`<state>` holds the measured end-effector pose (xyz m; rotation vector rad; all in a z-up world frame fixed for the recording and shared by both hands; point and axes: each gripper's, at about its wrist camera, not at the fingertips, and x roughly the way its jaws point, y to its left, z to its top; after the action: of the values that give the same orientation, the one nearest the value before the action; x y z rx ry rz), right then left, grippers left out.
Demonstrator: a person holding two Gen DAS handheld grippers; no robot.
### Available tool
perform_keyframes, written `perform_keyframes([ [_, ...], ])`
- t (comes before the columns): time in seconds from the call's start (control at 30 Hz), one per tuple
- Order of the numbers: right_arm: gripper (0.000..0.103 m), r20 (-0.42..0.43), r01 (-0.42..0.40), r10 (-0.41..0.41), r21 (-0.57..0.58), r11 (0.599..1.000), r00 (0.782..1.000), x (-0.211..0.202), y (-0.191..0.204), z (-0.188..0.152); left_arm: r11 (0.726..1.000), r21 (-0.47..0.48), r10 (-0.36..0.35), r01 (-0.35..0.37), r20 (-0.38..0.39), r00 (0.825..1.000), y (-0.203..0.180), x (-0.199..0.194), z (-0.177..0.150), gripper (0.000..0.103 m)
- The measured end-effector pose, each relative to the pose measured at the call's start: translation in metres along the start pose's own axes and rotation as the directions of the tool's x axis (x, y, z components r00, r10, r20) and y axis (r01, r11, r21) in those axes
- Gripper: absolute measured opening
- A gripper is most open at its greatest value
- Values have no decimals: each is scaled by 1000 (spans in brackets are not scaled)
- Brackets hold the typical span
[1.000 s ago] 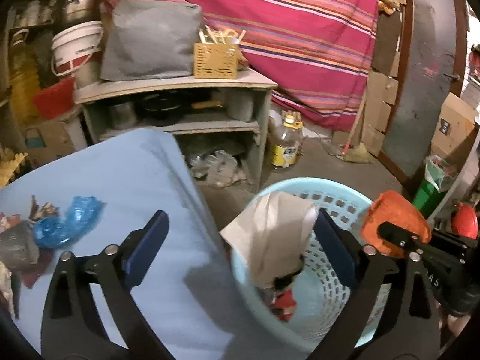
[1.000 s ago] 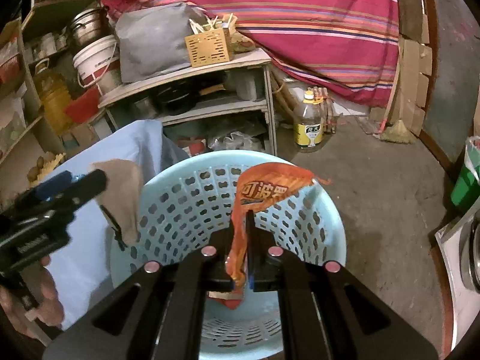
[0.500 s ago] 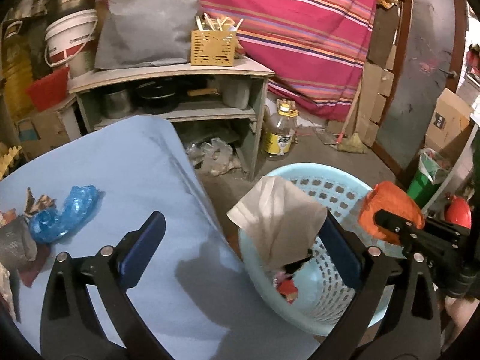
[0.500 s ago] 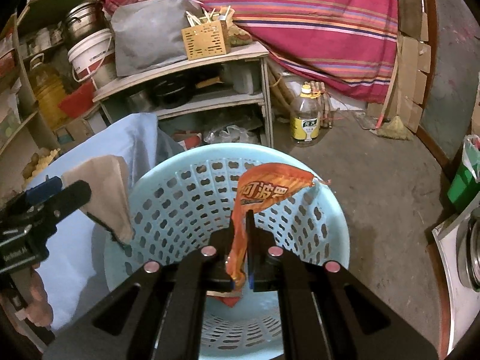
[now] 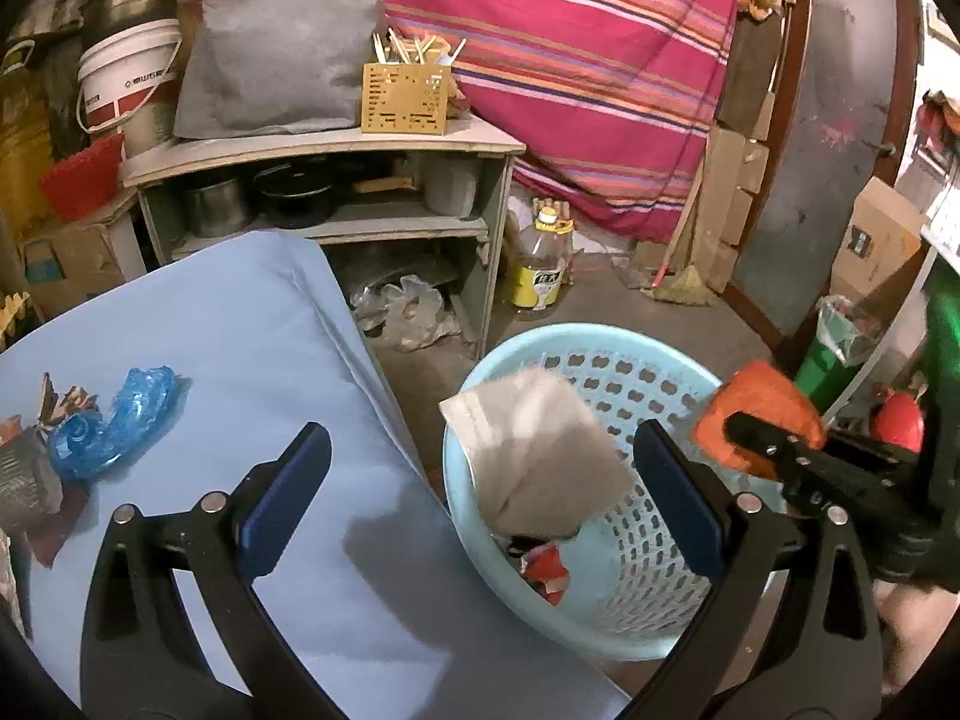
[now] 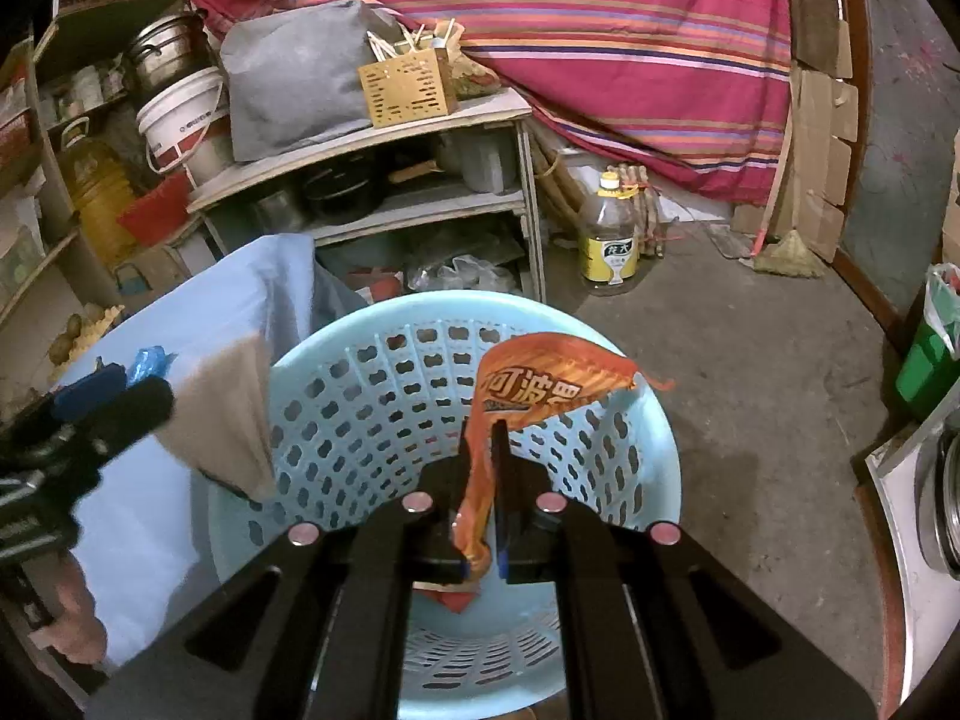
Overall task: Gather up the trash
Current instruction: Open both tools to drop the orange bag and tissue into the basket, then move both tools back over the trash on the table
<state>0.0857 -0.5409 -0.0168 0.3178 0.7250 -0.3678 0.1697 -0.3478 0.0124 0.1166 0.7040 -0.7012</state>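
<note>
Cluttered home storeroom, pots on a shelf [image 5: 324, 147], buckets [image 5: 120, 84] beside it, oil bottle [image 6: 609, 240] on concrete floor

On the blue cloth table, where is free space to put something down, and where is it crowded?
The blue cloth is bare between the crumpled blue plastic and the table edge beside the basket, and toward the far corner by the shelf. It is crowded at the left edge, where wrappers lie.
</note>
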Motion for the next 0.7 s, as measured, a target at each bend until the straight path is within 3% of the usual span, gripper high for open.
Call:
perform_keyframes([
  [0.23, 5, 5, -17, 17, -3, 1000, 1000, -3, 3, 0, 999, 6, 42, -42, 30, 999, 7, -18, 8, 98],
  [0.57, 7, -30, -21, 20, -41, 999, 999, 4, 29, 0, 990, -9, 141, -141, 39, 989, 41, -34, -8, 98],
  [0.6, 12, -41, -10, 8, -39, 999, 999, 6, 31, -1, 988, -9, 155, -155, 42, 987, 45, -37, -10, 98],
  [0.67, 42, -65, 7, -9, -29, 1000, 998, 12, 34, -3, 983, -17, 182, -181, 47, 982, 57, -45, -14, 98],
  [0.7, 63, -62, 19, -20, -21, 1000, 998, 13, 36, -3, 980, -27, 197, -196, 47, 979, 67, -50, -16, 98],
])
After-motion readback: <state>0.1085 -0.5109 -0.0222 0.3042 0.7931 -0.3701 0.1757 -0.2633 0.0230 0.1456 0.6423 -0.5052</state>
